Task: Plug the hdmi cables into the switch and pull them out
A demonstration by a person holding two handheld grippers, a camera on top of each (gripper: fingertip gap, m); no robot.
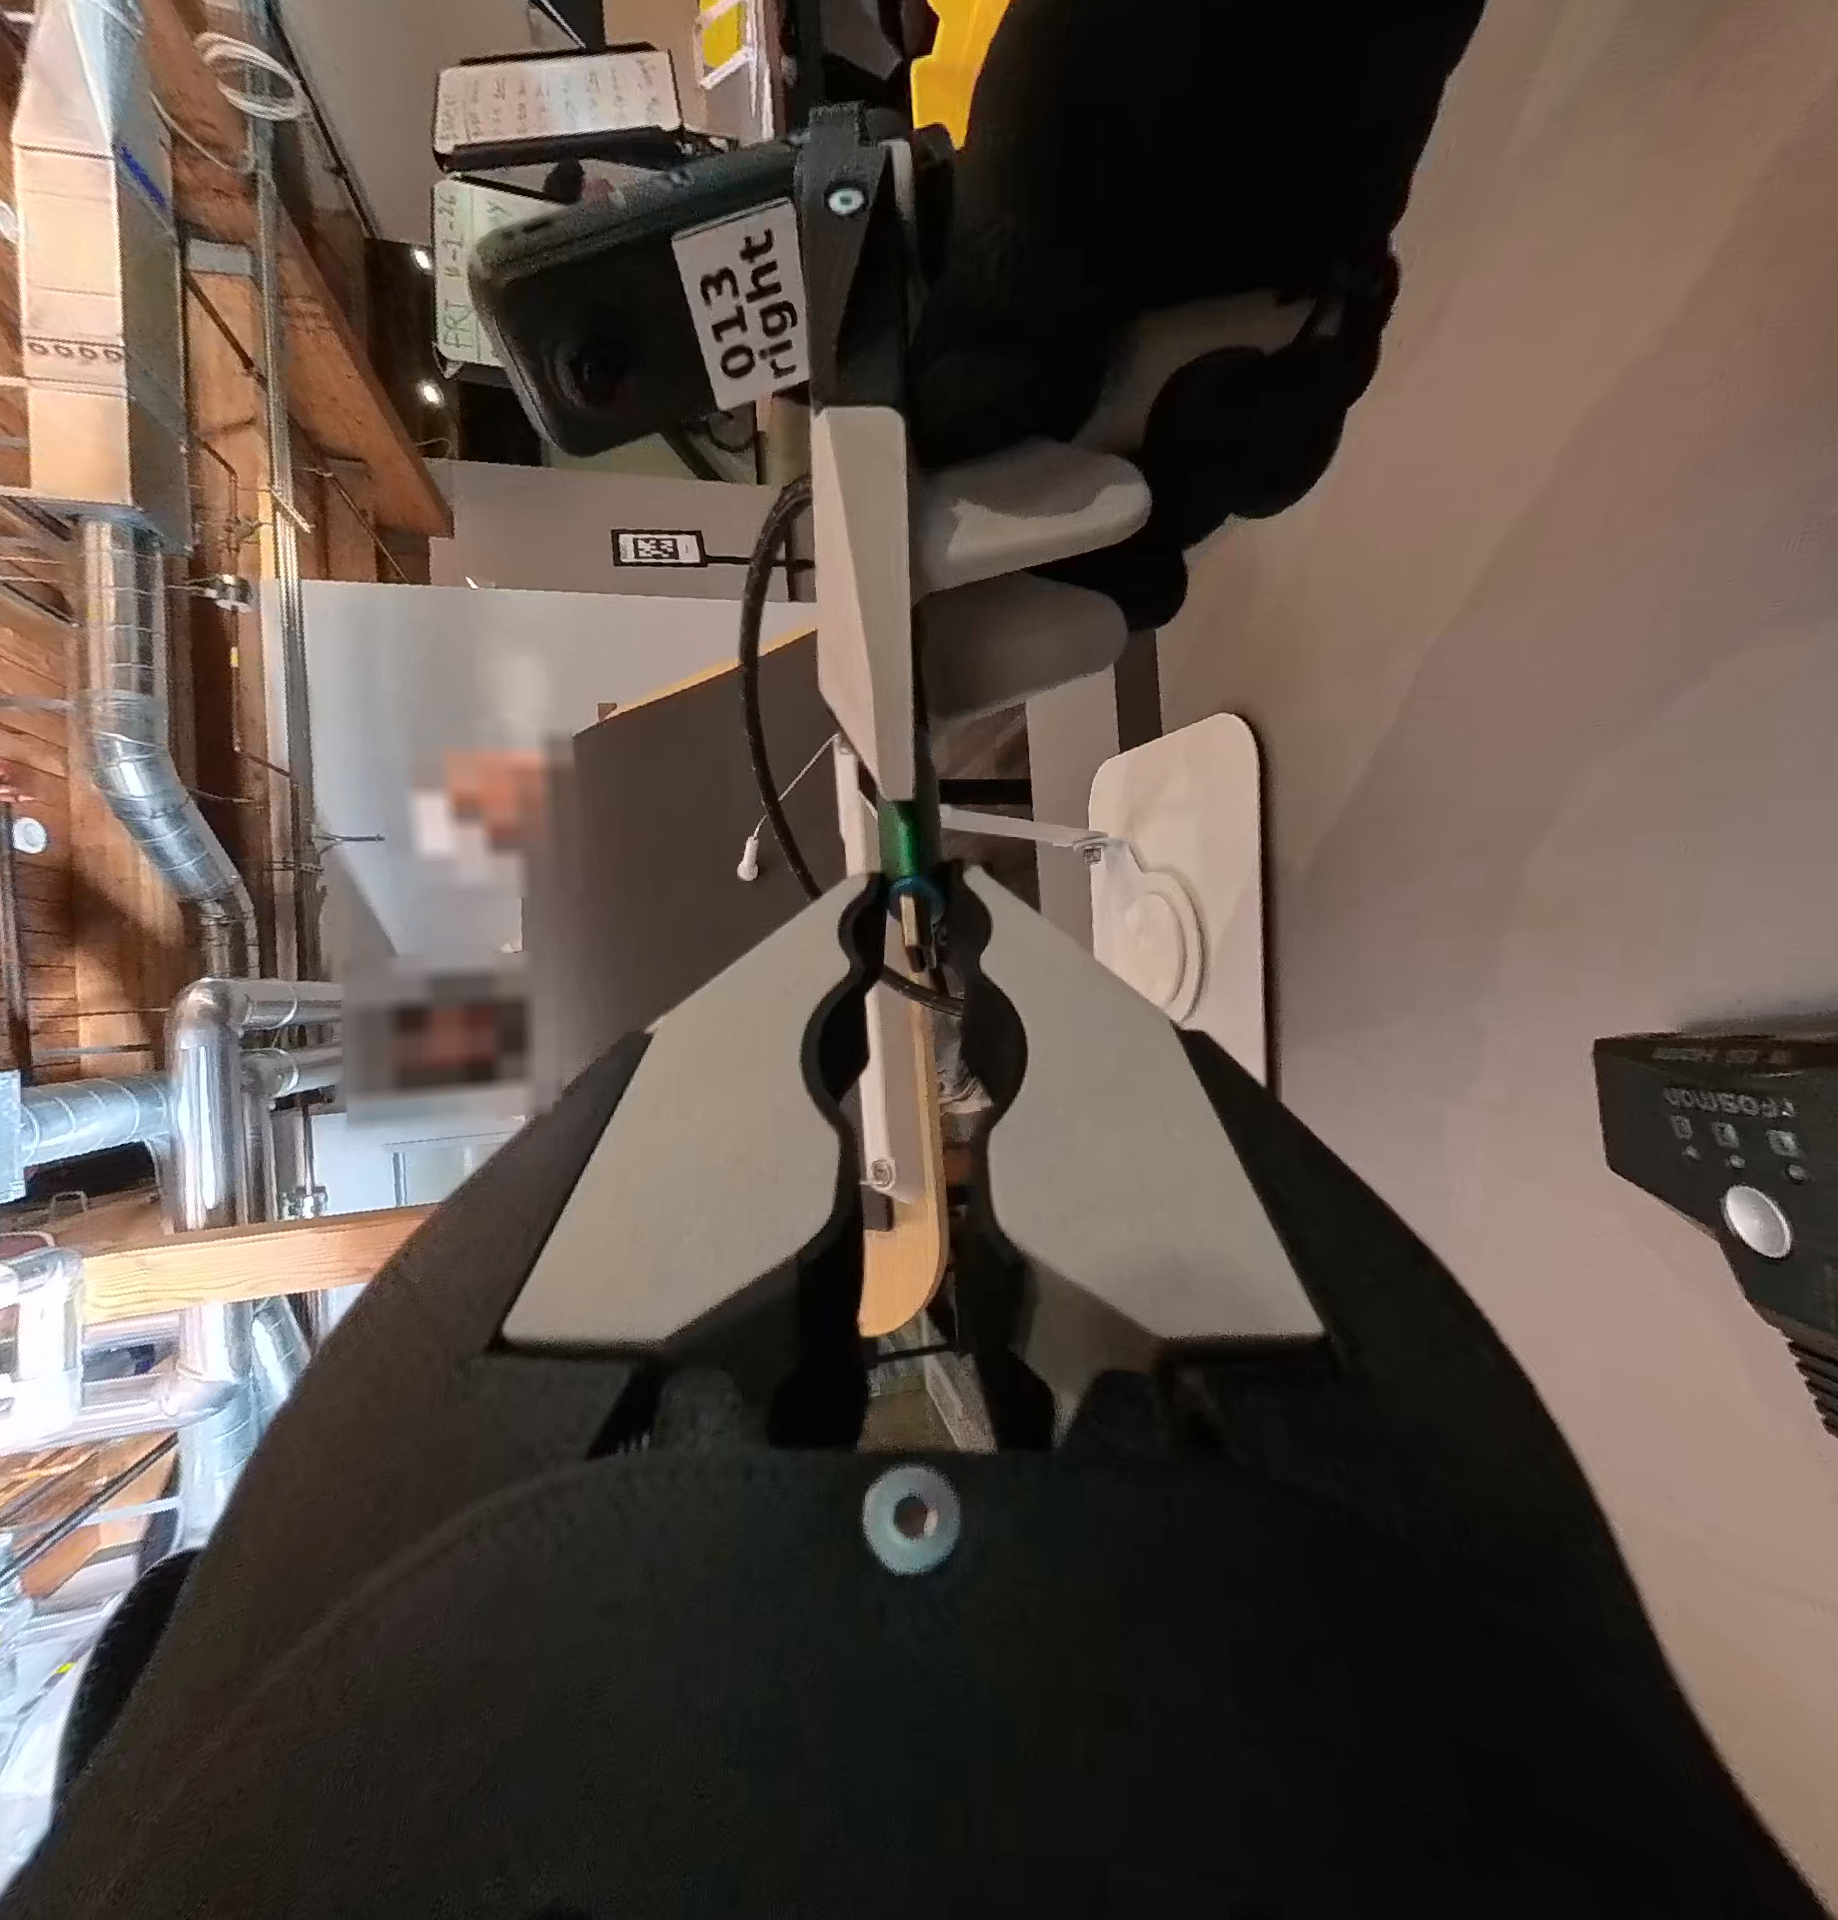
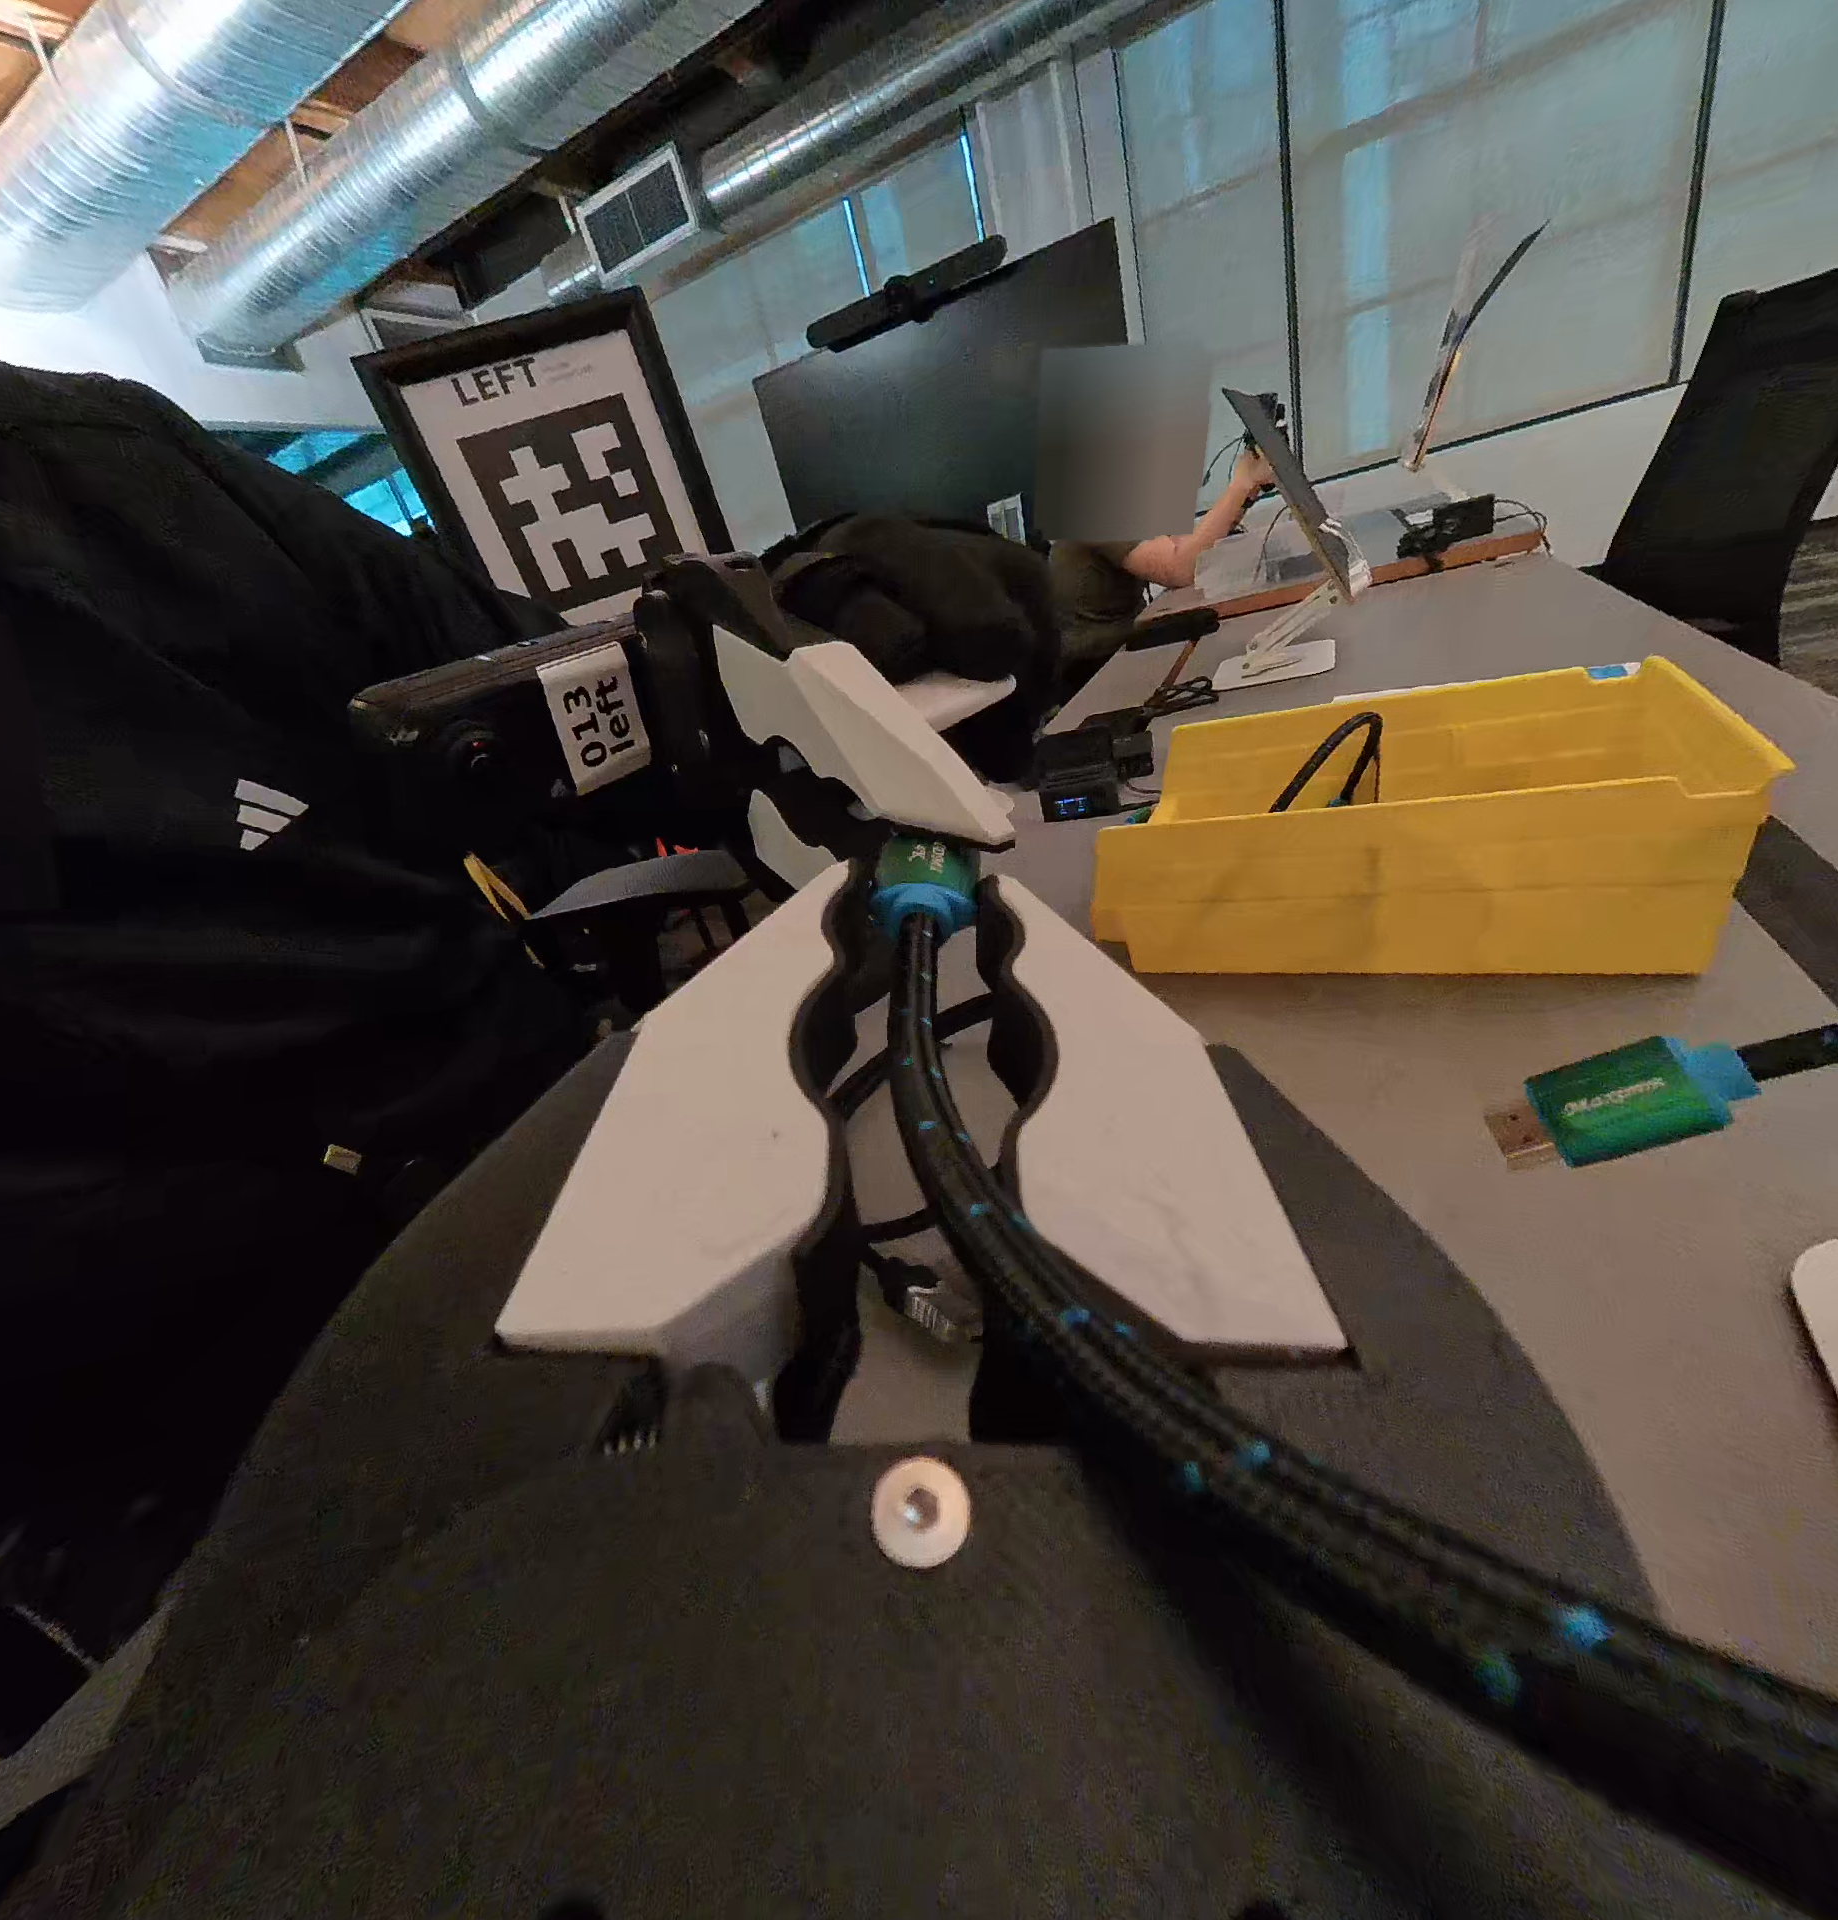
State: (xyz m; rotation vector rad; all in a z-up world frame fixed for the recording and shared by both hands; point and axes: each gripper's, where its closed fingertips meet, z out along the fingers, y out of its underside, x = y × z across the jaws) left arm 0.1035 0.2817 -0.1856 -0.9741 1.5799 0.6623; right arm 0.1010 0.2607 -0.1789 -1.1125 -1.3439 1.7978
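Observation:
A green HDMI plug (image 2: 920,868) with a blue collar and a black braided cable (image 2: 998,1174) is held above the grey table (image 2: 1414,1195). My right gripper (image 2: 920,888) is shut on its collar end, and the cable runs back between its fingers. My left gripper (image 2: 930,836) faces it and closes on the far end of the same plug. In the left wrist view the plug (image 1: 902,831) sits edge-on between the left gripper (image 1: 913,891) and the right gripper (image 1: 902,805). The black HDMI switch (image 1: 1725,1174) lies on the table to the side, with nothing plugged in that I can see.
A second green HDMI plug (image 2: 1611,1107) lies loose on the table. A yellow bin (image 2: 1414,883) holding a black cable (image 2: 1330,758) stands behind it. A white pad (image 1: 1185,862) lies near the switch. A black chair (image 2: 1756,447) and desk gear stand farther back. My two grippers' fingertips are within a few centimetres of each other.

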